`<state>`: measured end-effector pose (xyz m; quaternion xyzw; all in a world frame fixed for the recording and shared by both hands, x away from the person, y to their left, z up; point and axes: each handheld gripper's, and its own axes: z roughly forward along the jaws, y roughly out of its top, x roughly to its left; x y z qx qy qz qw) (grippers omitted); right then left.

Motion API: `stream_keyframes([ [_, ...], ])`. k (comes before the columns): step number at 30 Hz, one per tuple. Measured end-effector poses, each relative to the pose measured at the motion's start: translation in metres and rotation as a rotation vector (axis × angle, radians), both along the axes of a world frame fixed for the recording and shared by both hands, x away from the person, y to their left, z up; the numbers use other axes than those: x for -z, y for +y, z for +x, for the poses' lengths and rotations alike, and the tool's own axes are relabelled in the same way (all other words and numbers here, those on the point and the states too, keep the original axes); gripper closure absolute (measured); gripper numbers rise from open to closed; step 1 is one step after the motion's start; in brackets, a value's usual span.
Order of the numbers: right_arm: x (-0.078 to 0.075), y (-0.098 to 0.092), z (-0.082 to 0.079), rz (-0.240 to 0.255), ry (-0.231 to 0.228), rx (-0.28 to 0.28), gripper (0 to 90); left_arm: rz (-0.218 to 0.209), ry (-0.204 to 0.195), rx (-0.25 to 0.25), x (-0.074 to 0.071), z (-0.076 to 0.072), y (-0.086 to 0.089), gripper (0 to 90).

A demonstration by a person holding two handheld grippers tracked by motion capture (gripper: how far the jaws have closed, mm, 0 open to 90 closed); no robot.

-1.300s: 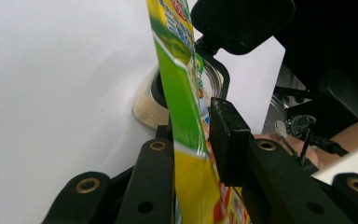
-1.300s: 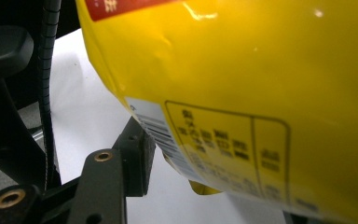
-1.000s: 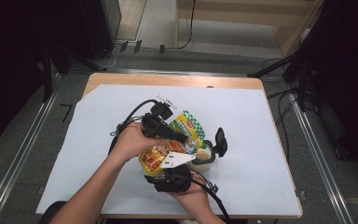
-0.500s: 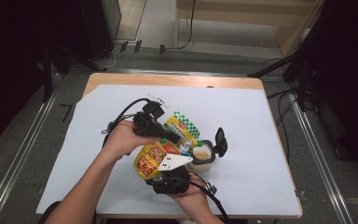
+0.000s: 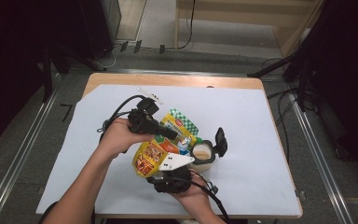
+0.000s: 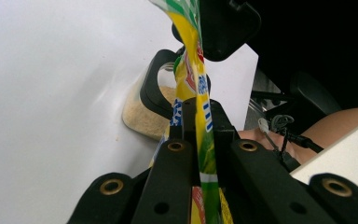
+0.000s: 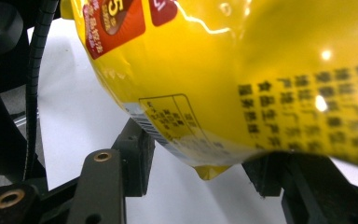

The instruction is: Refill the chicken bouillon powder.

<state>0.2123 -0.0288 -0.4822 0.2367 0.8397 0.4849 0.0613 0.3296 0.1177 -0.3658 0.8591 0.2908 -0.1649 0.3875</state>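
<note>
A yellow and green snack bag is held above the white sheet between both grippers. My left gripper is shut on the bag's thin green-and-yellow edge, which runs up between its black jaws. My right gripper, under its grey plate, comes in from the near edge. Its jaws stand on either side of the bag's yellow lower end and press on it. Just right of the bag stands a clear jar of pale brown powder, with its black flip lid open.
A white sheet covers the wooden table. A small white strip lies near the back of the sheet. Black cables loop off both grippers. Metal rails run along the floor at both sides.
My left hand has drawn the gripper and the bag's top edge a little to the left and up. The jar and the right hand have stayed where they were.
</note>
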Motion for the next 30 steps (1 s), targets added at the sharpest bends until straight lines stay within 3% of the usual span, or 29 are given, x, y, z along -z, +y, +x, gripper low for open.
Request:
stream_keyframes([
  [7,-0.002,-0.003,0.001,0.020,-0.011,-0.001,49.8,-0.015,-0.016,-0.006,-0.006,0.000,0.005,90.0],
  [10,-0.004,-0.005,0.001,0.028,-0.023,0.005,49.8,-0.027,-0.043,-0.002,-0.009,-0.001,0.007,90.0],
  [18,-0.003,-0.005,0.001,0.013,-0.025,0.004,48.8,-0.024,-0.049,0.049,-0.008,-0.003,0.006,90.0],
  [25,-0.005,-0.007,0.000,0.031,-0.040,0.004,48.4,-0.063,-0.048,0.046,-0.013,-0.001,0.014,90.0],
  [27,-0.005,-0.007,0.001,0.040,-0.035,-0.004,47.8,-0.062,-0.029,0.035,-0.014,0.000,0.017,90.0],
  [30,-0.004,-0.008,0.002,0.053,-0.023,-0.010,46.7,-0.073,-0.033,0.033,-0.016,0.001,0.022,90.0],
])
